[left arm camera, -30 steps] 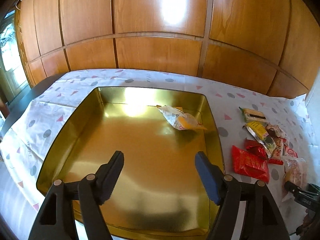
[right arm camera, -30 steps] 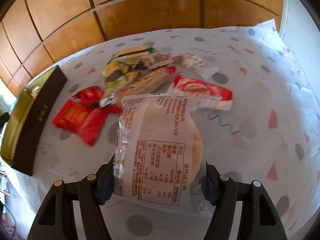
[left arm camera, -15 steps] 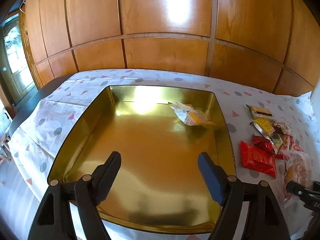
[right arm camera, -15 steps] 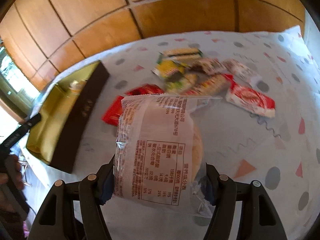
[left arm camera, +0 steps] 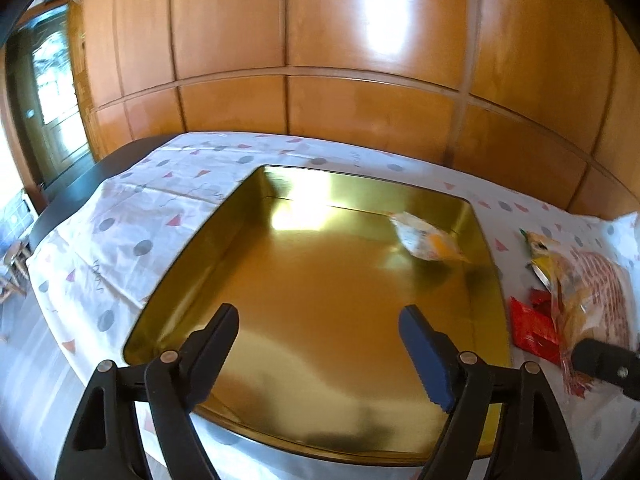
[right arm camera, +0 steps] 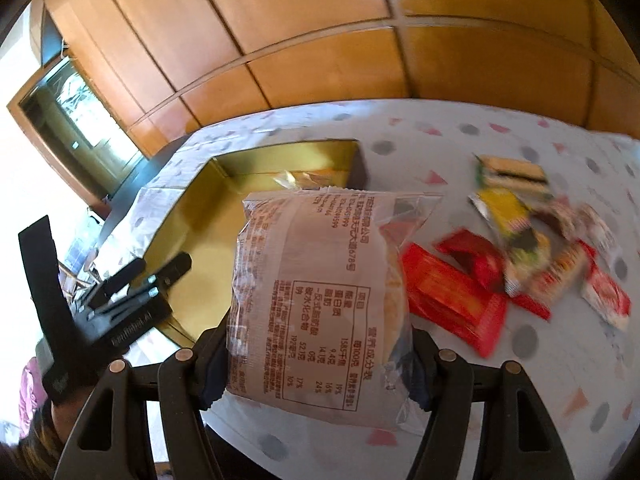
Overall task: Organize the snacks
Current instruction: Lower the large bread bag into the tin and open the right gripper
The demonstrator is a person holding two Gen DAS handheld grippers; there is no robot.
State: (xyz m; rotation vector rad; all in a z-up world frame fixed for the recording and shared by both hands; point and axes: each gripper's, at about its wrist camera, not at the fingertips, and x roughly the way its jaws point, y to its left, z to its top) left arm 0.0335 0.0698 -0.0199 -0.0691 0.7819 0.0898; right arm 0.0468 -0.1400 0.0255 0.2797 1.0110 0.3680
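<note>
Over at nine o'clock our left gripper (left arm camera: 318, 338) hangs above the near edge of the gold tin (left arm camera: 192, 240), jaws spread wide with nothing between them. The tin sits on the patterned tablecloth (left arm camera: 120, 220), and up at its one o'clock corner lies one small yellow-and-white packet (left arm camera: 428, 238).

Dead centre in the right wrist view, our right gripper (right arm camera: 316, 360) is clamped on the bun packet (right arm camera: 320, 292), jaws pressing on the lower sides of the wrapper. It rides in the air over the cloth just beside the tin's right wall. We judge it light and soft: thin crinkly film around a round bread cake, so a hard squeeze would crush it, and the film looks slick enough to slide. A hold low across the cake itself, as we have now, seems safer than pinching the loose sealed edge.

Out at three o'clock the red packets (right arm camera: 452, 296) and the mixed snack pile (right arm camera: 528, 224) wait on the cloth, blurred, well apart from the tin
</note>
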